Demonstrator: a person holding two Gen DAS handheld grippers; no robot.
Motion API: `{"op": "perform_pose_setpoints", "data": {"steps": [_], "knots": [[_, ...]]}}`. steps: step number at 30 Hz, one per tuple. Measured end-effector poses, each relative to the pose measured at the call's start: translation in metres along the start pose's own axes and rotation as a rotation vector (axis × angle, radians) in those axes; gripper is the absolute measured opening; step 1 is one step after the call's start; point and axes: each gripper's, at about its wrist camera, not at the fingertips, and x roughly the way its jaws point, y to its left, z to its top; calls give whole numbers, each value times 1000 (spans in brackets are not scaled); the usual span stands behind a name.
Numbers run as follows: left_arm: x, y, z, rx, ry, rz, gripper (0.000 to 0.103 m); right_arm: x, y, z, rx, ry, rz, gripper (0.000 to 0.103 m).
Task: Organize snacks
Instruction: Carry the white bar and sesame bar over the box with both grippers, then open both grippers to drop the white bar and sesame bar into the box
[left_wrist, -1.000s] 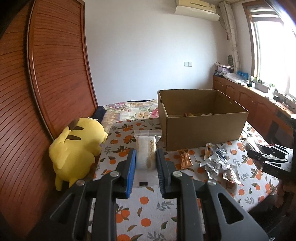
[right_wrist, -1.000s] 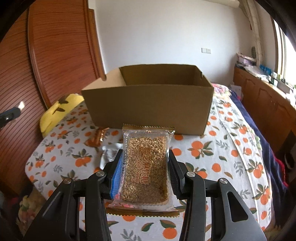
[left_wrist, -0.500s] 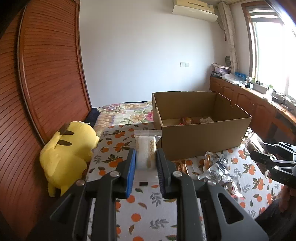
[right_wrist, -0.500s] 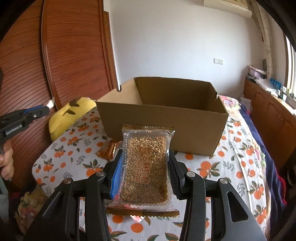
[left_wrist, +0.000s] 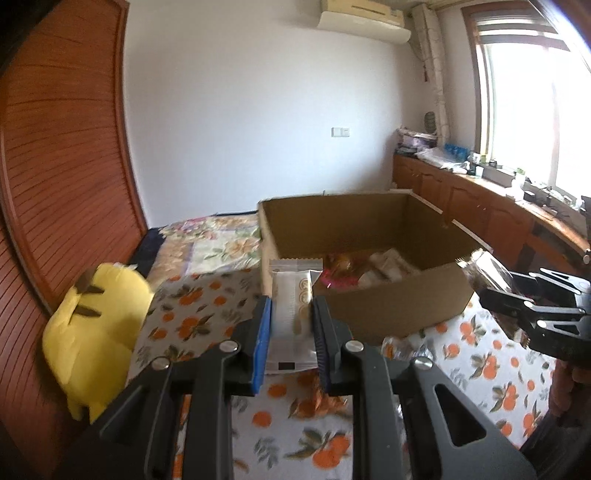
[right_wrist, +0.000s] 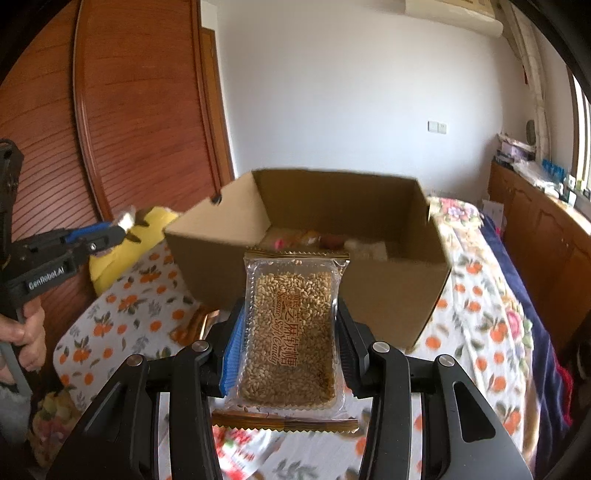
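My left gripper (left_wrist: 290, 343) is shut on a white snack packet (left_wrist: 291, 314) and holds it above the table, just before the near left corner of the open cardboard box (left_wrist: 391, 314). My right gripper (right_wrist: 290, 343) is shut on a clear sesame candy packet (right_wrist: 291, 332), held up in front of the box (right_wrist: 388, 302). Several snacks lie inside the box. The right gripper also shows at the right of the left wrist view (left_wrist: 509, 295), and the left gripper at the left of the right wrist view (right_wrist: 103, 236).
A yellow plush toy (left_wrist: 92, 332) sits at the table's left edge by the wooden panel wall. Loose clear wrappers (left_wrist: 402, 349) and an orange packet (right_wrist: 192, 325) lie on the orange-print tablecloth (left_wrist: 480, 365) before the box. Wooden cabinets (left_wrist: 480, 214) line the right.
Both grippers have risen and moved toward the box with their packets, so the snacks inside the box now show.
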Motion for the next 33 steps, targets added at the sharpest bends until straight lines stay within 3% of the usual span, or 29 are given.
{"op": "perform_pose_setpoints", "data": {"steps": [6, 15, 24, 33], "knots": [[30, -14, 32, 14, -46, -39, 19, 15, -14, 33, -32, -52, 1, 44], [86, -24, 66, 7, -78, -72, 20, 71, -33, 70, -64, -70, 17, 44], [130, -26, 58, -27, -39, -90, 20, 109, -54, 66, -29, -58, 41, 44], [148, -33, 46, -20, 2, -100, 21, 122, -62, 55, -9, -39, 60, 45]]}}
